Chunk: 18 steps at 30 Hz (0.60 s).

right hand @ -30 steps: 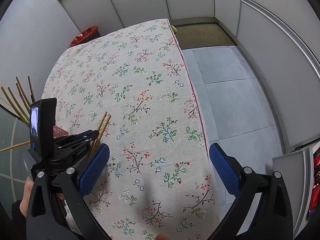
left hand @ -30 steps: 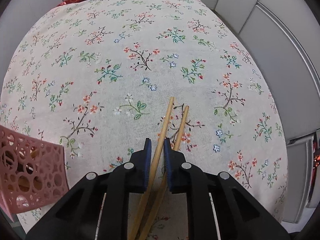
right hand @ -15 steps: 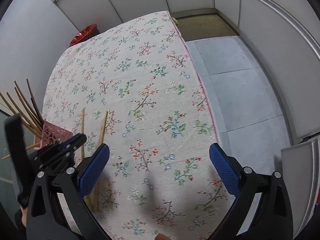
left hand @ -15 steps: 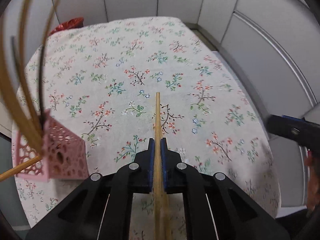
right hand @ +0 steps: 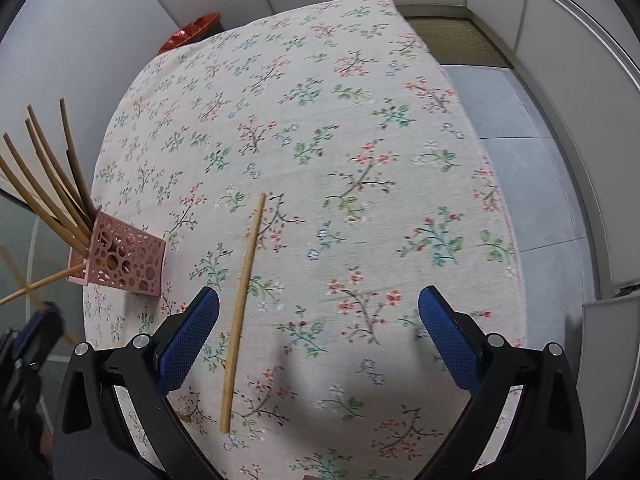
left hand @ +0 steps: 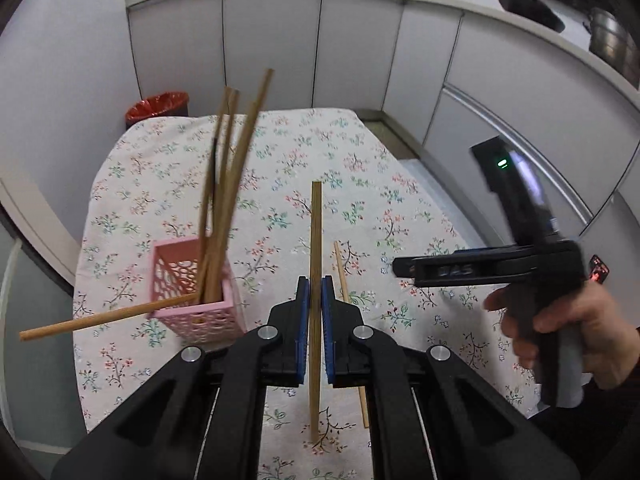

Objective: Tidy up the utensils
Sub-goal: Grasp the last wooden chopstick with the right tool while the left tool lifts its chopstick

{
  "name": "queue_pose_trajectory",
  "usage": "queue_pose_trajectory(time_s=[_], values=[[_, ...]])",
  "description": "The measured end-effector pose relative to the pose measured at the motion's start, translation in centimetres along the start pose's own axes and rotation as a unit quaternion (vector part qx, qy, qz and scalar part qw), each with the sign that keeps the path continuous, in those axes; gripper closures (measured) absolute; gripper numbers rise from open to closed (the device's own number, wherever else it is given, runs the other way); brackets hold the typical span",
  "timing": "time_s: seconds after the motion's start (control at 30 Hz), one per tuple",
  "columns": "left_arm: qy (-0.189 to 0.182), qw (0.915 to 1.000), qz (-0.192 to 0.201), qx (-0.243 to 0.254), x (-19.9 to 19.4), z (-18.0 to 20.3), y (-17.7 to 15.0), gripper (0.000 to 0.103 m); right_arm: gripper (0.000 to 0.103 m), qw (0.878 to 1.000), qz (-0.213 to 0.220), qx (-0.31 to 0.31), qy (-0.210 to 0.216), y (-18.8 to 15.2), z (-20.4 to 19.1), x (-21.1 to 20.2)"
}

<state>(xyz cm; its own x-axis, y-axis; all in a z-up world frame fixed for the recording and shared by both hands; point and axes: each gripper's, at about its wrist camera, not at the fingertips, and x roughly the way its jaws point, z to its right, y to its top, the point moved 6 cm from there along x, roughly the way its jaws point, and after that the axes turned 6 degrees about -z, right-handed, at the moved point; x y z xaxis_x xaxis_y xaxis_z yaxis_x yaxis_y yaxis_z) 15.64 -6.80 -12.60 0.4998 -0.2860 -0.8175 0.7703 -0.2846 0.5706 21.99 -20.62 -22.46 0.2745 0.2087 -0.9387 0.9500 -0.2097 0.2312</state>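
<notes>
Left gripper (left hand: 315,312) pinches lifted chopstick (left hand: 315,240) between blue pads. Right gripper (right hand: 318,336) hovers wide open, empty, above second chopstick (right hand: 243,304) lying on floral tablecloth (right hand: 340,140). Pink holder (left hand: 192,292) nearby holds more chopsticks, bases hidden.

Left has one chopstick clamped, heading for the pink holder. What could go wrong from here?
1. The holder is already crowded with leaning chopsticks, and one pokes out through its side; the held chopstick may snag on them or tip the holder.
2. The left hand-held gripper pinches the stick mid-length, so it could pivot on insertion.
3. One chopstick lies loose on the cloth below the open right hand-held gripper and could get knocked.
</notes>
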Motion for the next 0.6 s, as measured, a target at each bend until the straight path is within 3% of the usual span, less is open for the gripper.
queue_pose_trajectory(time_s=[0.07, 0.27, 0.6], values=[[-0.003, 0.9999, 0.009, -0.006, -0.9, -0.6, -0.1, 0.097, 0.011, 1.0, -0.008, -0.003, 0.005, 0.2, -0.9, 0.8], [-0.003, 0.9996, 0.026, -0.013, -2.6, -2.4, -0.6, 0.097, 0.035, 0.999, -0.047, -0.003, 0.003, 1.0, -3.0, 4.3], [-0.002, 0.9989, 0.035, -0.03, -4.0, -4.6, -0.9, 0.097, 0.073, 0.998, -0.041, -0.032, -0.025, 2.8, -5.5, 7.6]])
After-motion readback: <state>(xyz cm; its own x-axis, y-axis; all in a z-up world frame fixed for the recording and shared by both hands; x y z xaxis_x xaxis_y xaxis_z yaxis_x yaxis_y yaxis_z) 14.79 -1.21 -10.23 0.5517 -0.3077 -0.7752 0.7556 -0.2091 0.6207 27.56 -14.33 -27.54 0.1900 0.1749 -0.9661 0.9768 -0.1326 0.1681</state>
